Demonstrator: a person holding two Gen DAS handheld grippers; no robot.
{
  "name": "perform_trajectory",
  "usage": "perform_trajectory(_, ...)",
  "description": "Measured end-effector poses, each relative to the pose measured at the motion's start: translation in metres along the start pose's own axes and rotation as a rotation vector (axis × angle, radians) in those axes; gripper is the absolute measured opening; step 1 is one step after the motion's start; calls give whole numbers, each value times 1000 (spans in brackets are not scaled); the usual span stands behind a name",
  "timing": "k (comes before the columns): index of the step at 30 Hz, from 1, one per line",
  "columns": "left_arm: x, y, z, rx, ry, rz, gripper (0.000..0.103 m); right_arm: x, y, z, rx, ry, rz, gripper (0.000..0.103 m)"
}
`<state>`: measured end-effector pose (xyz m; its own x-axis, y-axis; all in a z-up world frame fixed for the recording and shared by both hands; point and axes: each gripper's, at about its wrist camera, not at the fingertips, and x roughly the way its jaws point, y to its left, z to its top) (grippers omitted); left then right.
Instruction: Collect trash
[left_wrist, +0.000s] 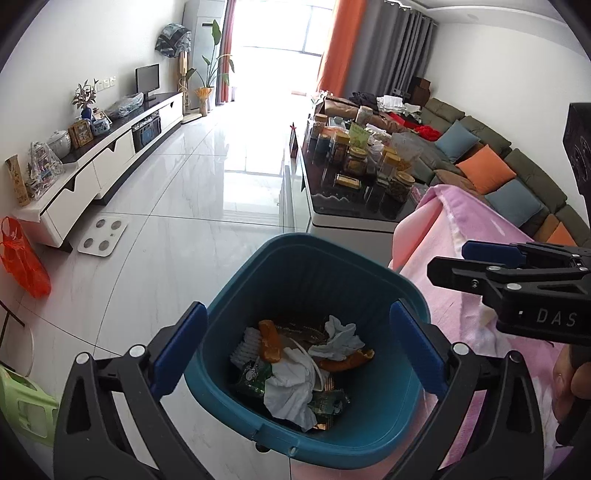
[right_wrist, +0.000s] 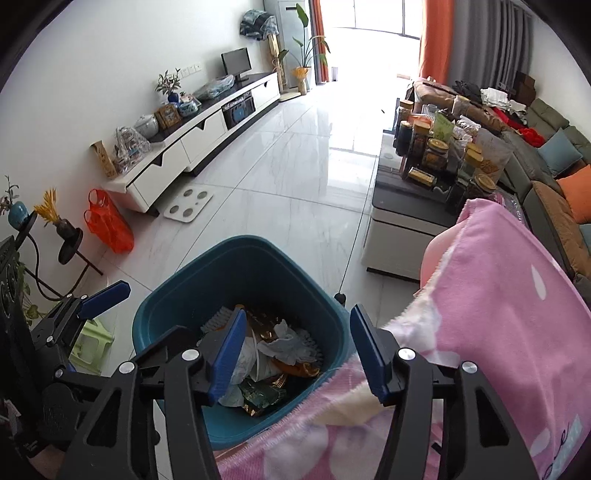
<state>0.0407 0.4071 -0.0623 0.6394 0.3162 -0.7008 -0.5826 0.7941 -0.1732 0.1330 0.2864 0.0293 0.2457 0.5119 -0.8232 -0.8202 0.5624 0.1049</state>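
You stand in a living room with a glossy white tiled floor (left_wrist: 192, 192), a long white TV cabinet (left_wrist: 110, 158) along the wall and a grey-green sofa (left_wrist: 517, 162) with orange and blue cushions. A pink fleece blanket (right_wrist: 498, 295) with pale patches lies just beside the bin, on your right, one edge draped over the bin's near rim. A dark-topped counter (left_wrist: 343, 206) beyond it carries a crowd of jars and packets; their labels are too small to read.

Below both of your tools sits the teal plastic trash bin (left_wrist: 373, 424). The collected trash lies at its bottom: crumpled white tissues (left_wrist: 291, 391), orange peel pieces (left_wrist: 269, 343) and green printed wrappers (left_wrist: 253, 376), whose print you cannot make out.

Your left hand-held gripper (left_wrist: 295, 350) hangs over the bin mouth, released, its blue pads spread wide with nothing between them. Your right hand-held gripper (right_wrist: 295, 354) is released too, jaws apart and empty, above the bin's near rim and the blanket edge. In the left view its black body bears the white letters "DAS".
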Motion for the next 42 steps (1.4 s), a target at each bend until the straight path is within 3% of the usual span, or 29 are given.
perform_trajectory(3,-16,-6,4,2,-32,-6,97,-21,-10,-2,13,-50,-24,66)
perform_trajectory(7,-39,-21,9,7,-84,-18,97,-49,-24,-12,32,-119,-77,83)
perform_trajectory(14,-75,-61,15,45,-152,-69,97,-85,-53,-40,89,-209,-177,93)
perform_trajectory(20,-102,-109,7,112,-201,-124,97,-119,-86,-78,180,-279,-264,96)
perform_trajectory(27,-116,-175,-13,230,-197,-198,97,-169,-126,-135,300,-352,-381,96)
perform_trajectory(33,-122,-215,-31,266,-184,-266,97,-205,-146,-189,387,-402,-493,96)
perform_trajectory(42,-142,-261,-68,372,-256,-298,97,-230,-160,-263,494,-430,-601,96)
